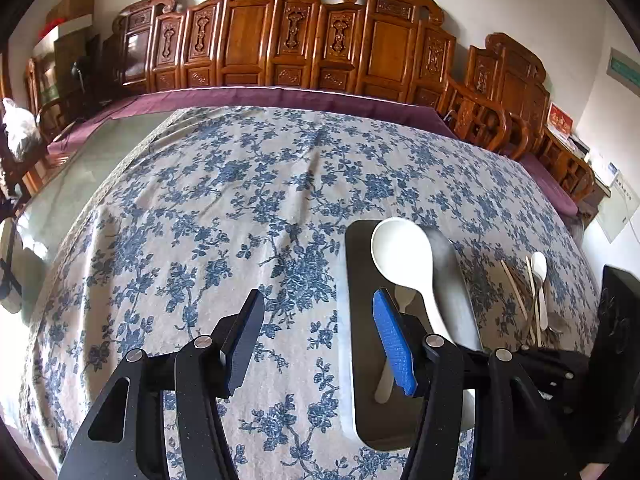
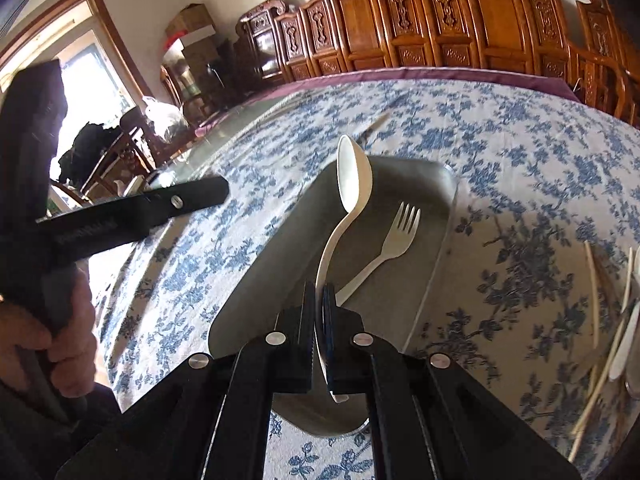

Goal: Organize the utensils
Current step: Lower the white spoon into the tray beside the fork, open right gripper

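My right gripper (image 2: pixel 319 292) is shut on the handle of a large white spoon (image 2: pixel 352 172) and holds it above a grey metal tray (image 2: pixel 272 248). A white plastic fork (image 2: pixel 394 236) lies in the tray. In the left wrist view the same spoon (image 1: pixel 402 252) hangs over the tray (image 1: pixel 358 276), with the fork (image 1: pixel 404 300) partly hidden behind my finger. My left gripper (image 1: pixel 316 316) is open and empty, above the cloth just left of the tray. Its arm (image 2: pixel 132 216) shows at the left of the right wrist view.
A blue floral tablecloth (image 1: pixel 240 200) covers the table. Right of the tray lie wooden chopsticks (image 1: pixel 514 288), a small white spoon (image 1: pixel 540 276) and other utensils (image 2: pixel 612 344). Carved wooden chairs (image 1: pixel 304 36) line the far side.
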